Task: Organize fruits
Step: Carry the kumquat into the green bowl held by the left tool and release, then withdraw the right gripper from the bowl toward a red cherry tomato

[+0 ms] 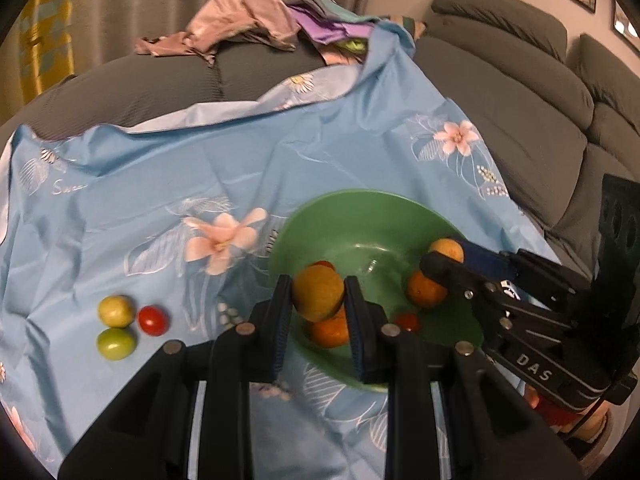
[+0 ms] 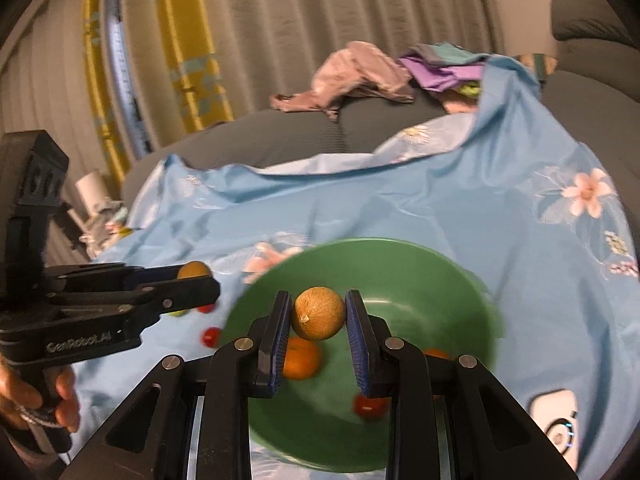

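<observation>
- Holding one round tan-yellow fruit [image 1: 319, 293] between the blue-padded fingers of our left gripper [image 1: 319, 300], we have it above the near left part of the wide green bowl [image 1: 360, 216].
- Our right gripper [image 2: 319, 312] pinches a second round tan-yellow fruit [image 2: 318, 313] in the same way, and it hangs over the middle of the bowl.
- In the left wrist view the right gripper comes in from the right, and its fruit shows just beyond its black fingertip, over the right side of the bowl.
- In the right wrist view the left gripper comes in from the left, with a person's hand [image 2: 36, 396] around its handle.
- Inside the bowl lie two orange round fruits [image 1: 426, 289] and a small red tomato [image 1: 407, 321]; behind the held fruit in the left wrist view a little red shows, but we cannot tell what it is.
- The bowl stands on a light blue cloth with a pink flower print [image 1: 200, 168], which covers a dark grey sofa [image 1: 520, 100].
- On the cloth, well to the left of the bowl, three small fruits lie close together: a yellow-green one [image 1: 116, 311], a green one [image 1: 116, 343] just near of it, and a red tomato [image 1: 152, 320] to their right.
- At the far side, a heap of pink and purple clothes [image 1: 248, 20] rests on the sofa.
</observation>
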Motion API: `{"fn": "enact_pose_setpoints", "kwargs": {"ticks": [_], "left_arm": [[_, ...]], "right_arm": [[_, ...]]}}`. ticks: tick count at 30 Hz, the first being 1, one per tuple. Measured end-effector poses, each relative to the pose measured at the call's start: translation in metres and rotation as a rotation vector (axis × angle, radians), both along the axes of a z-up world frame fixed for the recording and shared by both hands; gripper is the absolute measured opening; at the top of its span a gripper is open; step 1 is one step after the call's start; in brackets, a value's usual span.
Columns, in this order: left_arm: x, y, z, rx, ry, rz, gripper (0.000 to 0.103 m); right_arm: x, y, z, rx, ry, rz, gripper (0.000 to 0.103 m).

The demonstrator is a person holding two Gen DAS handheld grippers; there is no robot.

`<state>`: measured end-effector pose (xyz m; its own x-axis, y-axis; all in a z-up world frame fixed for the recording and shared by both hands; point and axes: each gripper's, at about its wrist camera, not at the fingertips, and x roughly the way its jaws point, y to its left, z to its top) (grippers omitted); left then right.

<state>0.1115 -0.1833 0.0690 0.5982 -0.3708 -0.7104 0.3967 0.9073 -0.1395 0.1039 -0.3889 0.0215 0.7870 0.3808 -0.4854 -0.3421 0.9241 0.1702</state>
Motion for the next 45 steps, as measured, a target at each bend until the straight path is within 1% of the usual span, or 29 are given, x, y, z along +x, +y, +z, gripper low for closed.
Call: {"fn": "enact_pose_setpoints", "kwargs": {"ticks": [7, 11, 16, 21, 22, 23, 24, 25, 26, 28, 30, 32, 33, 37, 40, 42, 45], "left_arm": [[0.011, -0.029, -0.021, 0.077, 0.048, -0.033, 0.026], [0.015, -0.038, -0.030, 0.126, 0.060, -0.038, 0.025], [0.018, -0.043, -0.035, 0.143, 0.076, -0.038, 0.025], [0.018, -0.043, -0.037, 0.144, 0.085, -0.037, 0.026], [0.018, -0.042, -0.038, 0.144, 0.088, -0.034, 0.031], [0.018, -0.043, -0.038, 0.142, 0.089, -0.033, 0.041], [0.018, -0.042, -0.037, 0.139, 0.089, -0.031, 0.048], [0.017, -0.041, -0.036, 0.134, 0.083, -0.027, 0.060], [0.016, -0.040, -0.035, 0.132, 0.077, -0.021, 0.063], [0.014, -0.037, -0.032, 0.129, 0.065, -0.012, 0.066], [0.010, -0.033, -0.028, 0.119, 0.048, -0.006, 0.070], [0.002, -0.026, -0.022, 0.100, 0.017, 0.010, 0.078], [-0.003, -0.022, -0.018, 0.089, -0.002, 0.020, 0.080], [-0.019, -0.005, -0.008, 0.024, -0.057, 0.057, 0.091], [-0.033, 0.015, -0.004, -0.033, -0.085, 0.109, 0.101], [-0.042, 0.030, -0.003, -0.085, -0.099, 0.135, 0.103], [-0.054, 0.047, 0.000, -0.131, -0.122, 0.168, 0.103]], "right_arm": [[0.013, -0.016, -0.013, -0.019, 0.062, -0.071, 0.029], [0.016, -0.018, -0.016, -0.019, 0.082, -0.072, 0.029], [0.015, -0.017, -0.017, -0.026, 0.086, -0.066, 0.029], [0.016, -0.017, -0.020, -0.038, 0.097, -0.086, 0.029], [0.017, -0.017, -0.020, -0.037, 0.099, -0.087, 0.029], [0.017, -0.017, -0.020, -0.035, 0.099, -0.089, 0.029], [0.017, -0.018, -0.020, -0.033, 0.098, -0.092, 0.029], [0.017, -0.018, -0.020, -0.033, 0.097, -0.094, 0.029], [0.017, -0.018, -0.020, -0.034, 0.096, -0.094, 0.029], [0.016, -0.017, -0.021, -0.036, 0.093, -0.097, 0.029], [0.016, -0.017, -0.021, -0.036, 0.093, -0.097, 0.029], [0.016, -0.017, -0.021, -0.036, 0.088, -0.099, 0.029], [0.016, -0.017, -0.020, -0.032, 0.083, -0.099, 0.029], [0.010, -0.017, -0.015, -0.009, 0.041, -0.091, 0.029], [0.006, -0.014, -0.009, 0.018, 0.005, -0.069, 0.029], [0.004, -0.011, -0.007, 0.032, -0.008, -0.047, 0.029], [0.001, -0.004, -0.005, 0.048, -0.020, -0.010, 0.029]]}}
